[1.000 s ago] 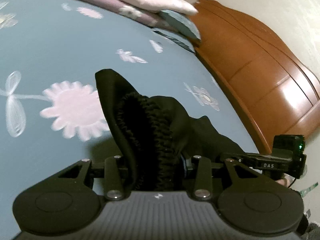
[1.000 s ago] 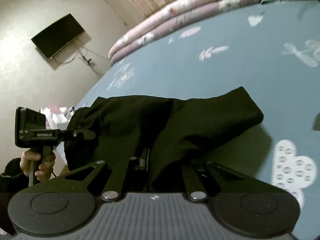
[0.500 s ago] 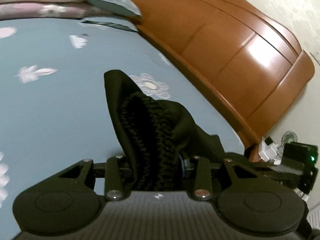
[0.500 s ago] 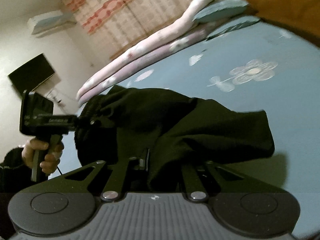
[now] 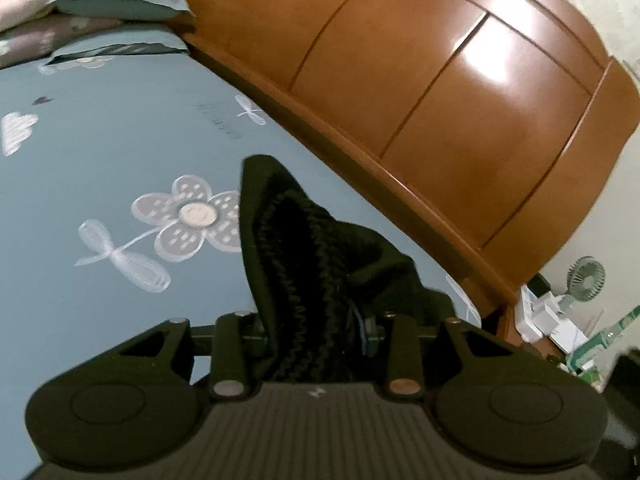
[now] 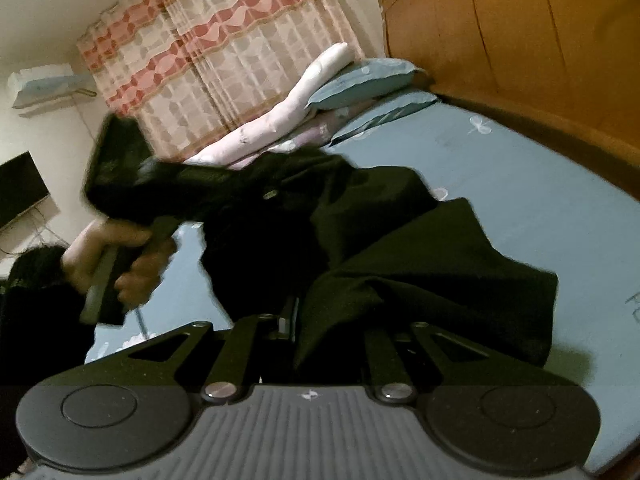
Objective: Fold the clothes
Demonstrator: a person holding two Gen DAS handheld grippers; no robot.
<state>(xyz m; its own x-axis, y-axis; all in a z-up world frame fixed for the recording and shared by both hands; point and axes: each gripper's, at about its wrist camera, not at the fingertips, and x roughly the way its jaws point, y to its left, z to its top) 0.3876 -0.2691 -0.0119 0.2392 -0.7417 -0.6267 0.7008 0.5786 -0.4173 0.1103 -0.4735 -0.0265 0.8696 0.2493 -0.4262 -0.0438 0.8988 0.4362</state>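
Above the blue bedsheet (image 5: 100, 168), black garment (image 6: 400, 248) hides both grippers' fingertips; left gripper (image 5: 316, 328), jaws just narrowing, clamps the bunched waistband; right gripper (image 6: 328, 332) pinches fabric, nearly closed.

The black garment (image 6: 400, 248) hangs bunched above the bed. Its ribbed elastic waistband (image 5: 304, 280) stands gathered at the near end.

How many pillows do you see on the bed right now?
2. Both blue, stacked at the headboard end of the bed: the upper pillow rests on rolled bedding, the lower pillow lies flat beneath it. The bedding may hide more.
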